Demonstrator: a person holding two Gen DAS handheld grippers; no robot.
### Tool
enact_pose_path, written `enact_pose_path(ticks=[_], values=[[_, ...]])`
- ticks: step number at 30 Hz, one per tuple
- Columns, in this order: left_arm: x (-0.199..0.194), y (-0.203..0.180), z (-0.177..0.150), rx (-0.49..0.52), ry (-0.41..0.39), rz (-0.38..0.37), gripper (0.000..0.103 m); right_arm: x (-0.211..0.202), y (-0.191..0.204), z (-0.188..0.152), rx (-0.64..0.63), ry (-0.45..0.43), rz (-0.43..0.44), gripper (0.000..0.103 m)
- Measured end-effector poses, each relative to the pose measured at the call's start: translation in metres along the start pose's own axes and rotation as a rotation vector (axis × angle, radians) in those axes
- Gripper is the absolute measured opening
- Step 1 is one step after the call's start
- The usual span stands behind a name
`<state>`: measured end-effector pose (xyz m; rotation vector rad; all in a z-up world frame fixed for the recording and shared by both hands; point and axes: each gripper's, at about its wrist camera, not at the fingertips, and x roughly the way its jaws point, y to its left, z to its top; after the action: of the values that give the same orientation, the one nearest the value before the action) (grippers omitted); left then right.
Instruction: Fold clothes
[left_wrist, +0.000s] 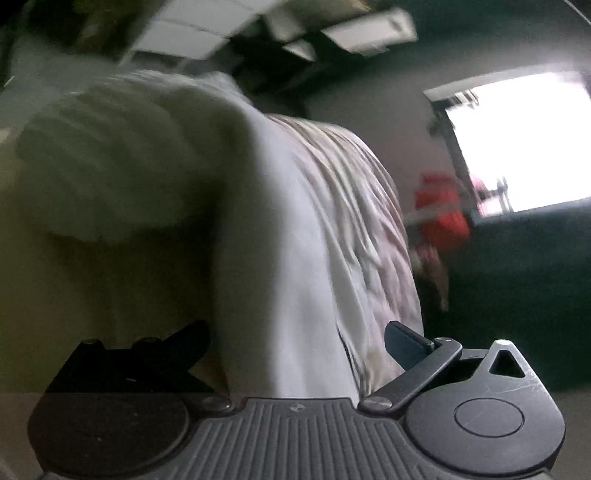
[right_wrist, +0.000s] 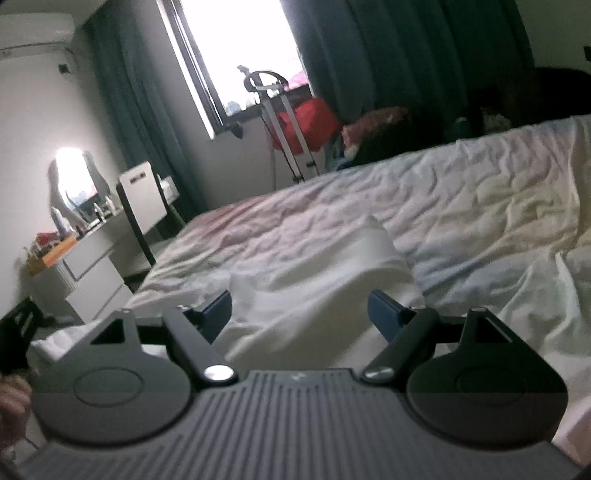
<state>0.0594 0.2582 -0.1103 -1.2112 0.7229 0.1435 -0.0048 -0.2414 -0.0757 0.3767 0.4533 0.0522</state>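
In the left wrist view a white garment (left_wrist: 266, 240) hangs close before the lens, blurred, and runs down between the fingers of my left gripper (left_wrist: 295, 343). The fingers stand wide apart, with the cloth draped between them. In the right wrist view my right gripper (right_wrist: 299, 310) is open and low over the bed. A white garment (right_wrist: 321, 280) lies bunched on the sheet right ahead of and between its fingers. The fingers are apart and do not pinch it.
The bed (right_wrist: 461, 192) has a rumpled pale sheet. A white dresser (right_wrist: 88, 266) with a mirror and a chair (right_wrist: 144, 199) stand left of the bed. A garment steamer stand (right_wrist: 280, 122), red cloth (right_wrist: 314, 118), window and dark curtains lie beyond.
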Motion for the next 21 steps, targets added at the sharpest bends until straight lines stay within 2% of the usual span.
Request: enact_pose_path(ticks=[4, 6, 8, 10, 11, 12, 15, 18, 21], values=[[0.005, 0.029, 0.038, -0.123, -0.104, 0.083, 0.093, 0.016, 0.000, -0.007, -0.004, 0.045, -0.013, 0.082], [0.005, 0.039, 0.054, -0.158, -0.137, 0.062, 0.090, 0.023, 0.003, -0.011, -0.016, 0.062, -0.012, 0.082], [0.003, 0.037, 0.061, -0.120, -0.193, 0.090, 0.085, 0.032, 0.010, -0.015, -0.051, 0.071, 0.004, 0.082], [-0.001, 0.035, 0.066, -0.083, -0.254, 0.128, 0.075, 0.042, 0.019, -0.018, -0.105, 0.080, 0.015, 0.082], [-0.003, 0.035, 0.067, -0.066, -0.283, 0.138, 0.066, 0.049, 0.024, -0.020, -0.137, 0.088, 0.016, 0.082], [-0.005, 0.036, 0.067, -0.044, -0.308, 0.132, 0.053, 0.057, 0.031, -0.025, -0.174, 0.103, 0.008, 0.082], [-0.007, 0.023, 0.061, 0.054, -0.359, 0.146, 0.035, 0.080, 0.042, -0.036, -0.244, 0.160, -0.046, 0.082], [-0.013, -0.005, 0.045, 0.217, -0.441, 0.163, 0.027, 0.096, 0.040, -0.045, -0.244, 0.218, -0.078, 0.082], [-0.019, -0.047, 0.018, 0.448, -0.555, 0.168, 0.025, 0.098, 0.032, -0.045, -0.187, 0.234, -0.078, 0.082]])
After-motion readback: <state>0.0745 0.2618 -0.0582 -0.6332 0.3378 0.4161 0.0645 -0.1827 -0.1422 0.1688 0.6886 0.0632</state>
